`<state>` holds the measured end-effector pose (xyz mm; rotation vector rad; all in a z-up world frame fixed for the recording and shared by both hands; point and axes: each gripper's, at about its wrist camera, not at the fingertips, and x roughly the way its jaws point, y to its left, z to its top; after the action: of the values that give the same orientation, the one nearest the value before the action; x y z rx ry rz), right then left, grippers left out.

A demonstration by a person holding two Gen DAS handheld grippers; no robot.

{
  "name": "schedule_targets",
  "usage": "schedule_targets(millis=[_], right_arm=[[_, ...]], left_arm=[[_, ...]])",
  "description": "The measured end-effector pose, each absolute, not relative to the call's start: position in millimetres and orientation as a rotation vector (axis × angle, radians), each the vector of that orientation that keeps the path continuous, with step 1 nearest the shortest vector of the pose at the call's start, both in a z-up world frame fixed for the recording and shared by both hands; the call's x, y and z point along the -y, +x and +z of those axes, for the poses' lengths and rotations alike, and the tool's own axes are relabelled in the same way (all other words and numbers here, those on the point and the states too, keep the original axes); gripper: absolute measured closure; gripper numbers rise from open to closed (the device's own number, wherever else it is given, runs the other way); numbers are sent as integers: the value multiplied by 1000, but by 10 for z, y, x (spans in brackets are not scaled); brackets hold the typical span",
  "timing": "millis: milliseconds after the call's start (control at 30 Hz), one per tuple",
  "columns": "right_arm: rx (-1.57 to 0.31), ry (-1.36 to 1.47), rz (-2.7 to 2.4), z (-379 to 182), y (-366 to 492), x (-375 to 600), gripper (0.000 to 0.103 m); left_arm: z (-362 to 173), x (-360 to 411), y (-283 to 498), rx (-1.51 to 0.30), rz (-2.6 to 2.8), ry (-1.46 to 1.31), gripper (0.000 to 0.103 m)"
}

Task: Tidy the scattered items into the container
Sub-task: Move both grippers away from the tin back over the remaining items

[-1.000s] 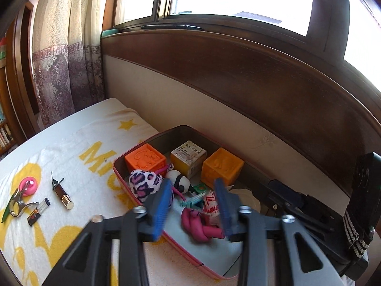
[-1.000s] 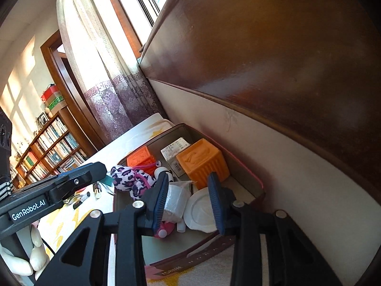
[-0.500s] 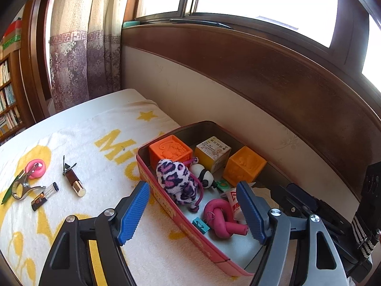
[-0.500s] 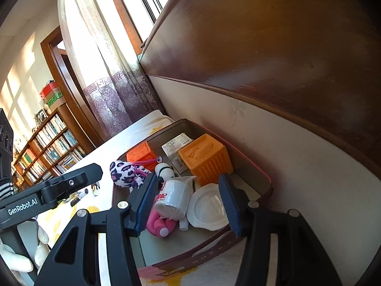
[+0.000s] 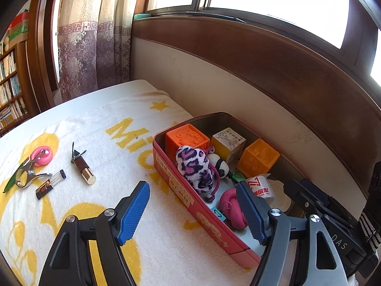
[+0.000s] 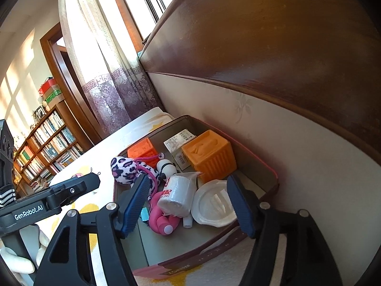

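A pink tin box (image 5: 181,191) on the towel holds two orange cubes (image 5: 187,138), a leopard plush (image 5: 194,166), a pink knot toy (image 5: 231,211), a white roll (image 6: 176,194) and a white dish (image 6: 213,205). Loose on the towel at left lie a lipstick (image 5: 83,168), a pink ring (image 5: 42,155), a metal clip (image 5: 26,175) and a small black tube (image 5: 50,184). My left gripper (image 5: 194,211) is open and empty over the box's near wall. My right gripper (image 6: 188,203) is open and empty above the roll and dish.
The box (image 6: 266,166) stands against a cream and dark wood headboard (image 5: 262,76). A curtain (image 5: 95,47) hangs at the back left, with bookshelves (image 6: 42,152) beyond. The yellow-patterned towel (image 5: 95,128) covers the bed.
Both grippers have opened wide. The left gripper has pulled back and turned left, away from the pink knot toy. The white roll now lies in the box, free of the right gripper.
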<state>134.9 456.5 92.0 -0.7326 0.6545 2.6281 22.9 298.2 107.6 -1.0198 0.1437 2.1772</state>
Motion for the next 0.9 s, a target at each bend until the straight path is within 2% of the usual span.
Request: schedule_targets(millis=[900], right_arm=[[-596,-752,2641,941,1262,-4349,25]], left_arm=[[941,-2649,129,-97,2200,-1086,26]])
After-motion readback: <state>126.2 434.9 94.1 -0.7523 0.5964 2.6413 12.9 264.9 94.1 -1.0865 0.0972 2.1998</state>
